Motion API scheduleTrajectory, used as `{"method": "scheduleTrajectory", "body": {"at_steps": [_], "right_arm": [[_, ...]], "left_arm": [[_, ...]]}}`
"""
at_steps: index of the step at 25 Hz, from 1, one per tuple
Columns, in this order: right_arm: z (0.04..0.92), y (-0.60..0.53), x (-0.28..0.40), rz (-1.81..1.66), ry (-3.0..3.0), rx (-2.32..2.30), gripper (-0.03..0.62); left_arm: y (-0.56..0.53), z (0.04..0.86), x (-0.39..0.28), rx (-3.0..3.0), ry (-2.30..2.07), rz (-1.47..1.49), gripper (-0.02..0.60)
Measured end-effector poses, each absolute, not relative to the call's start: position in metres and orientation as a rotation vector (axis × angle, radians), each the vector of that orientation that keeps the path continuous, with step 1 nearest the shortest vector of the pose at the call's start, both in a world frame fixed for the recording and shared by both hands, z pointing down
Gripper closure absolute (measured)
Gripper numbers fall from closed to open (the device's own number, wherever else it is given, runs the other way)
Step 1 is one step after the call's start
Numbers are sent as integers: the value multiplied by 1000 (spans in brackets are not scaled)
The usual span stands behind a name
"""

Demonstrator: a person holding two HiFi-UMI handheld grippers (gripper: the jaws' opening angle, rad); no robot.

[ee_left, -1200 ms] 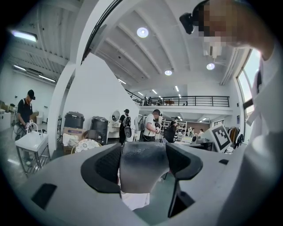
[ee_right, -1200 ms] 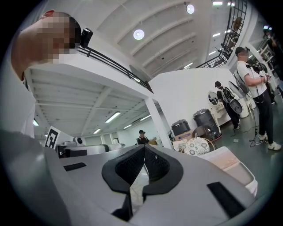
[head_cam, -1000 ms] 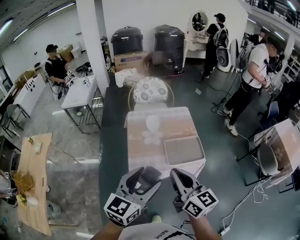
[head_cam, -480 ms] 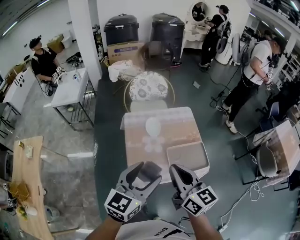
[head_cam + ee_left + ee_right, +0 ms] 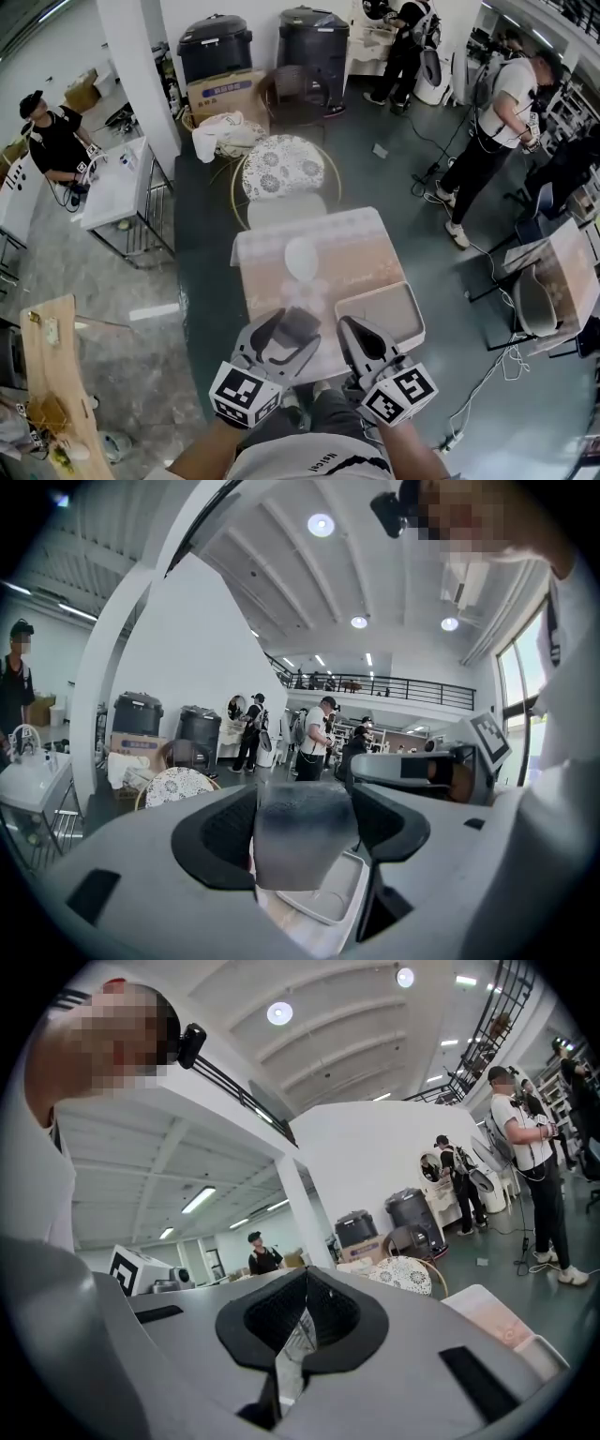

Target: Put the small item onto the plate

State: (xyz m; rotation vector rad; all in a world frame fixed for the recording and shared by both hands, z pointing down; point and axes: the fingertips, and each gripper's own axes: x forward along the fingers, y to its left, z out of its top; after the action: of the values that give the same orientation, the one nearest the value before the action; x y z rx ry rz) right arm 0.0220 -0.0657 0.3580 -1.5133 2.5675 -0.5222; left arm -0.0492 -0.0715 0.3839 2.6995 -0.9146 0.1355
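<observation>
Since 1.0 s ago the table (image 5: 361,246) has drawn nearer in the head view, and the 2 grippers now cover more of its near end.

At far left a person in black (image 5: 52,141) stands by a white bench, well apart from the table.

The left gripper (image 5: 289,325) hangs over the table's near left part. Its own view shows the 2 jaws held apart with a grey item (image 5: 305,834) filling the gap between them, touching both pads. The item is blurred there, so what kind of thing it is I cannot tell; in the head view it is only a dark patch between the fingers.

Beyond that gripper, near the middle of the table, lies the white plate (image 5: 302,256), bare and apart from the item.

Behind the table's far edge stands a round chair (image 5: 279,167) with a patterned seat.

To the right of the plate, at the table's near right corner, sits a shallow tray (image 5: 380,312), a little skewed to the table's edges.

The right gripper (image 5: 353,330) is just beside the tray's near left corner. In its own view the 2 jaws meet at the tips, with nothing between them.

At far right a person in a white shirt (image 5: 504,103) stands on the dark floor.
</observation>
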Motion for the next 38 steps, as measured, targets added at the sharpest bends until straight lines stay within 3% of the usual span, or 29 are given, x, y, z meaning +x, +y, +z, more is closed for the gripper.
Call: {"method": "scheduleTrajectory", "body": {"at_steps": [22, 38], "right_arm": [[471, -239, 70, -792, 2585, -1444, 579], [576, -291, 81, -985, 2528, -1456, 579]], "left_arm": [[-248, 536, 14, 2621, -951, 357, 273], [-314, 666, 27, 2501, -1001, 491, 273]]}}
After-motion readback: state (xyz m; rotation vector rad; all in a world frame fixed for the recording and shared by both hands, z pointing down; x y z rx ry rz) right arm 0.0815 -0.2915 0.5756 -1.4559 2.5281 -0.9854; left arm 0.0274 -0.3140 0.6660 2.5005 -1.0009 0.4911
